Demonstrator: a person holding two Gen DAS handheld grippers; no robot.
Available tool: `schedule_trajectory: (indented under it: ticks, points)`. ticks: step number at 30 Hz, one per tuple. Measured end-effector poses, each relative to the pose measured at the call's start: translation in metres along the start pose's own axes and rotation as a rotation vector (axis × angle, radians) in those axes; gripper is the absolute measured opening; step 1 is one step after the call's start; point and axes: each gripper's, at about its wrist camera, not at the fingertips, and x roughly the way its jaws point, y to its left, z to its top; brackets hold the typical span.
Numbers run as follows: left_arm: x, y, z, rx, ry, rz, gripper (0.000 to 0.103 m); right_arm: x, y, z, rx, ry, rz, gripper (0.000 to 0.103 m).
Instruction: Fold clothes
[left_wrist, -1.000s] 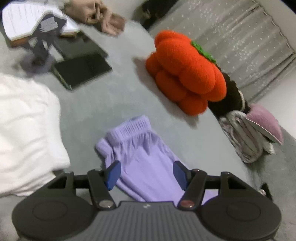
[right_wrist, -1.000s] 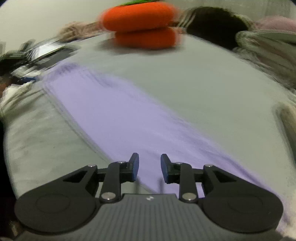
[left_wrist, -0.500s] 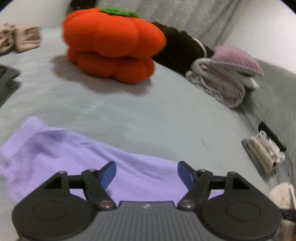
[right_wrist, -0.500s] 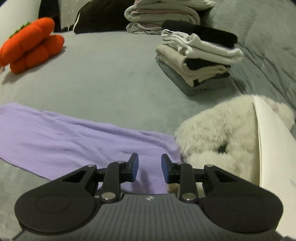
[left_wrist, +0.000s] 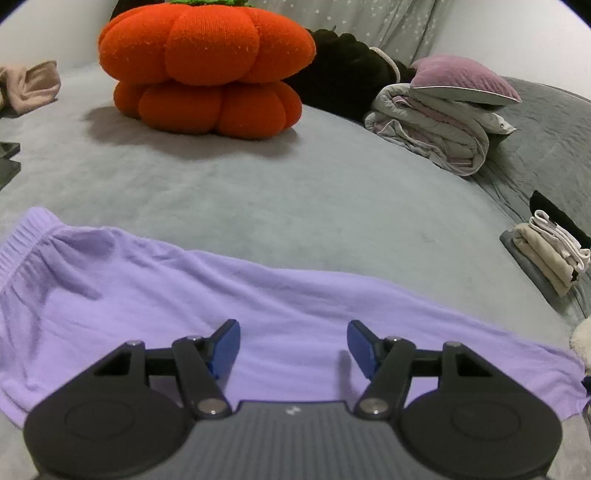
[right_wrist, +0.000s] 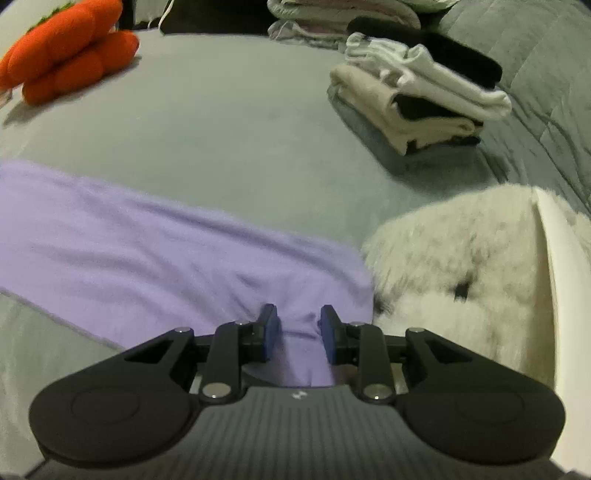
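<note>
Lilac trousers (left_wrist: 288, 306) flat on grey bedcover (left_wrist: 295, 192)

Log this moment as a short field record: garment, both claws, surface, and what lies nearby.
garment: purple pants, spread flat lengthwise, elastic waistband at the left end in the left wrist view
left claw: jaws wide and closing, over the middle of the pants, nothing gripped
right claw: jaws narrowly apart, purple cloth between them near the leg end, not pinched
surface: grey bed cover
nearby: orange pumpkin cushion; folded clothes stack; white fluffy item touching the leg end of the pants
</note>
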Motion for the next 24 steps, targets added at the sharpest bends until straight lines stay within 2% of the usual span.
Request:
schedule_trajectory:
  ticks: [3,7,13,18,19,20,21,22,24]
  points:
    - [0.003,-0.006,-0.002,0.036,0.001,0.008,0.068,-0.007,0.014,-0.009,-0.056,-0.003,-0.037,0.029]
    - [0.006,-0.012,-0.004,0.085,-0.002,0.027,0.070,-0.016,0.019,-0.013,-0.062,-0.015,-0.027,0.029]
    - [0.007,-0.015,-0.005,0.098,-0.006,0.031,0.070,-0.008,0.009,0.009,-0.053,-0.038,-0.045,0.029]
    - [0.006,-0.012,-0.003,0.087,-0.010,0.029,0.070,0.012,0.005,0.018,-0.059,0.030,-0.066,0.029]
    - [0.006,-0.012,-0.003,0.085,-0.012,0.031,0.070,0.013,0.005,0.017,-0.062,0.036,-0.072,0.025]
    - [0.006,-0.010,-0.002,0.077,-0.016,0.034,0.070,0.011,0.006,0.017,-0.062,0.034,-0.070,0.013]
    - [0.005,-0.008,0.000,0.060,-0.022,0.036,0.070,0.009,0.006,0.016,-0.063,0.032,-0.069,0.005]
    - [0.004,-0.004,0.002,0.039,-0.027,0.033,0.070,0.006,0.007,0.016,-0.064,0.025,-0.075,0.002]
    - [0.002,0.002,0.004,0.007,-0.030,0.026,0.070,-0.003,0.008,0.016,-0.073,-0.003,-0.095,0.002]
